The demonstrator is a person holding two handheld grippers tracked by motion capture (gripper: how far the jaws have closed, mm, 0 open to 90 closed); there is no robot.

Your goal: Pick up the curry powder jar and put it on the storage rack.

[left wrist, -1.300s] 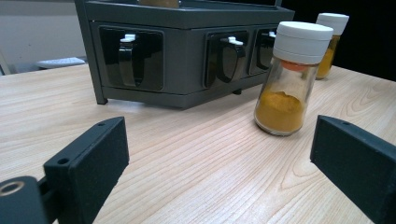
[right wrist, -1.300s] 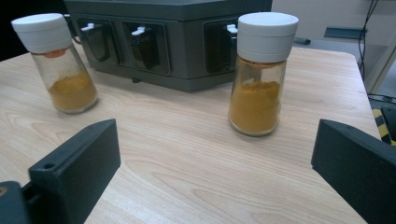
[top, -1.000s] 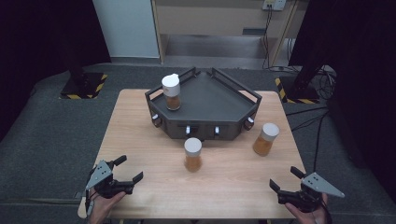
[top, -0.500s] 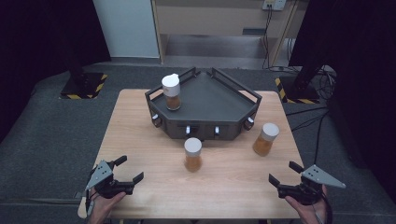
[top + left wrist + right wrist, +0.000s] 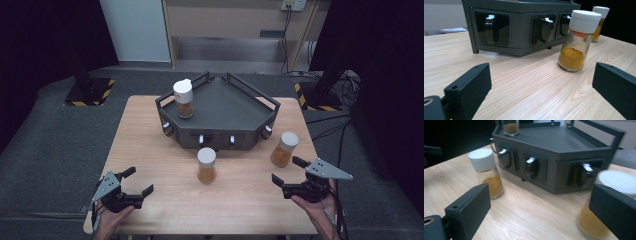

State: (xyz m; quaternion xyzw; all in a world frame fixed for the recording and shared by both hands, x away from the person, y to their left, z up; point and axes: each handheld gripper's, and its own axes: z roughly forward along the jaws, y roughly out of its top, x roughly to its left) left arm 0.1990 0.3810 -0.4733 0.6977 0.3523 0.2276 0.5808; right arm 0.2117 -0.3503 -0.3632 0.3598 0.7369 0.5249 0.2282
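Your left gripper [image 5: 134, 183] sits near the front left corner of the table [image 5: 150, 130], jaws spread wide after just opening further, nothing between them. Your right gripper [image 5: 290, 170] hangs at the front right, jaws also wide and empty, just short of the right-hand jar [image 5: 284, 149], which stands close to the table's right edge. Bare wood lies open between your two hands across the front.

Count: three white-capped spice jars, one dark rack [image 5: 235, 107]. The middle jar [image 5: 206, 165] stands on the table just in front of the rack. The third jar [image 5: 183, 98] stands upright on the rack's top, left rear.

The left gripper view shows the middle jar's [image 5: 577, 40] orange powder settled low. The right gripper view shows three white-tipped latches [image 5: 532, 160] along the rack front, with the right-hand jar [image 5: 609, 202] blurred and partly behind the right jaw.
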